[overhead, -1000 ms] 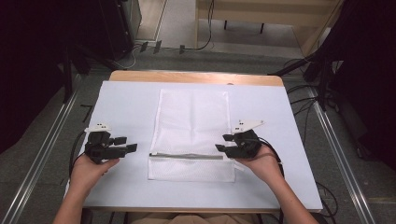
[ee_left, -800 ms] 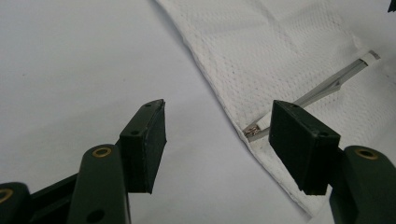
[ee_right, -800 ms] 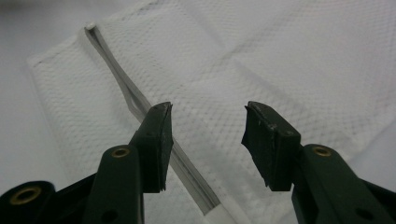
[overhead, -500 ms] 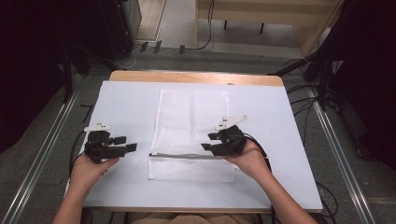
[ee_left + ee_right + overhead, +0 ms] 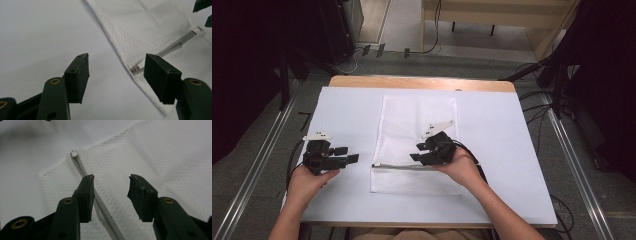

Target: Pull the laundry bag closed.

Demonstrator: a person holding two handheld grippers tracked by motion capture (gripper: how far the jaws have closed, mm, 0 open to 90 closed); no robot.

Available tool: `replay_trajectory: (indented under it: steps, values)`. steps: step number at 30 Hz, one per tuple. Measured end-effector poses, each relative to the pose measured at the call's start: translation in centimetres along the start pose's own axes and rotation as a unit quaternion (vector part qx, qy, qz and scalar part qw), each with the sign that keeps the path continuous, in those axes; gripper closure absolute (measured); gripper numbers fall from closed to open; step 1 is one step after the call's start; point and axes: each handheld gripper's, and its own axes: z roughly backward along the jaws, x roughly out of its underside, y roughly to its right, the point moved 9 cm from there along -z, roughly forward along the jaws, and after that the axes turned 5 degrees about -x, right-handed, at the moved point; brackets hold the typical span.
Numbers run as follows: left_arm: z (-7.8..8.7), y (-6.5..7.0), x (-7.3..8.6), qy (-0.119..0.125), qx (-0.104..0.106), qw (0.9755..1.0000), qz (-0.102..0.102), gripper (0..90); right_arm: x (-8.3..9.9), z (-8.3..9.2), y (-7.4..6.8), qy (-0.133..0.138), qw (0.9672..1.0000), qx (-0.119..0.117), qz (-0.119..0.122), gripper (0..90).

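left gripper (image 5: 353, 158): jaws released, nothing between them, on bench (image 5: 512, 150) just left of bag
mesh bag (image 5: 417, 120): white, flat at bench middle, zipper (image 5: 404, 167) across near end
right gripper (image 5: 414, 156): over zipper, jaws have just been closing, apart, gripping nothing

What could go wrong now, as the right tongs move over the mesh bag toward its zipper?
1. The right tongs have just been closing with nothing between the jaws; they may pinch loose mesh of the white mesh bag instead of the zipper.
2. The left tongs stand open beside the bag's edge and hold nothing, so the bag may slide on the smooth white table cover if the zipper is pulled.
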Motion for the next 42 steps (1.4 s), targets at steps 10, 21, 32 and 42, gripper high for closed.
replay_trajectory:
  steps: [10,21,32,42]
  values:
    - [0.0,0.0,0.0,0.002,0.0,1.0,-0.001,37.3,-0.9,-2.2,-1.5,-0.006,0.9998,-0.017,0.005,62.4]
    - [0.0,0.0,-0.1,0.003,0.001,1.0,-0.002,37.1,-1.0,-4.8,-2.6,-0.018,0.9992,-0.037,0.004,67.7]
    - [0.0,-0.1,-0.1,0.003,0.0,1.0,-0.002,37.0,-1.2,-6.8,-3.6,-0.025,0.9985,-0.048,0.003,69.9]
    - [-0.1,0.0,-0.1,0.005,-0.002,1.0,-0.005,37.3,-1.3,-8.9,-4.8,-0.042,0.9971,-0.064,0.006,73.9]
